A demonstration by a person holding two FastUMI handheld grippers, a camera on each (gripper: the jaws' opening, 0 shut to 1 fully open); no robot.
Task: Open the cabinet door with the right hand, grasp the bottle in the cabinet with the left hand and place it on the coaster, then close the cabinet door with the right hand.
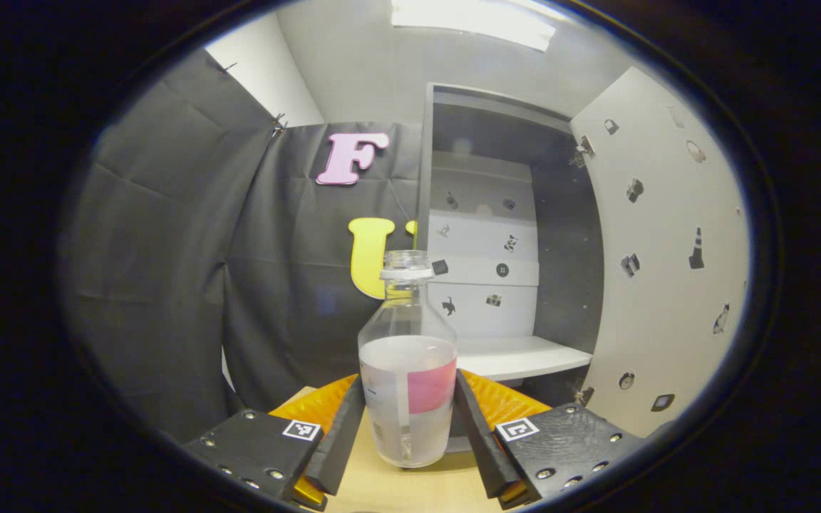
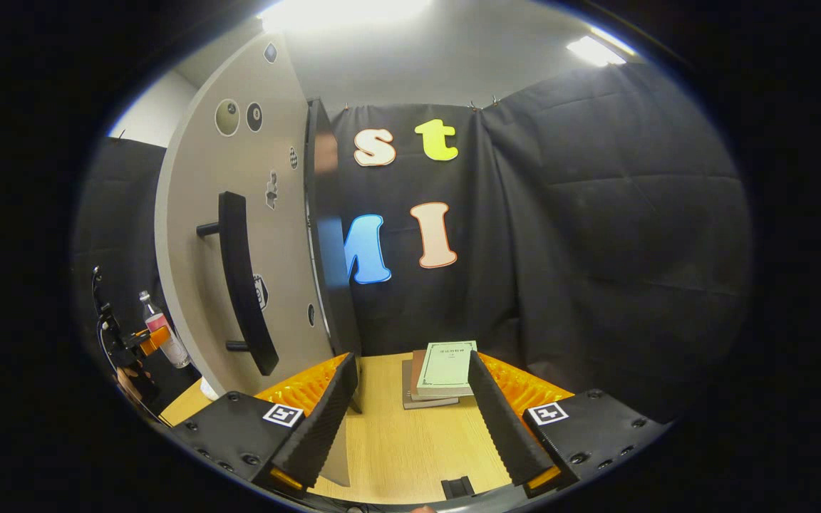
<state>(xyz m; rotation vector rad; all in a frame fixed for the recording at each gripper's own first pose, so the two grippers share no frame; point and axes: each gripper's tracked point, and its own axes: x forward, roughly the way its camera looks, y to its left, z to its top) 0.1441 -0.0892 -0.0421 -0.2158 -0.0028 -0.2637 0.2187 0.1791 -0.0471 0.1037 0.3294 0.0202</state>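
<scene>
In the left gripper view, your left gripper (image 1: 408,420) has both fingers pressed on the lower body of the bottle (image 1: 408,370), held upright over the table (image 1: 410,491) near its front edge. It looks like thin clear plastic with no cap and seems empty, so judge it light and easily crushed; grip the labelled waist gently. The cabinet (image 1: 510,242) shelf stands bare.

In the right gripper view, your right gripper (image 2: 407,413) is wide open and empty, just beside the open door (image 2: 189,249) and near its handle (image 2: 243,285). The bottle shows at far left.

Black cloth walls (image 2: 596,214), wooden table (image 2: 410,442), bright ceiling light (image 1: 471,21).
</scene>
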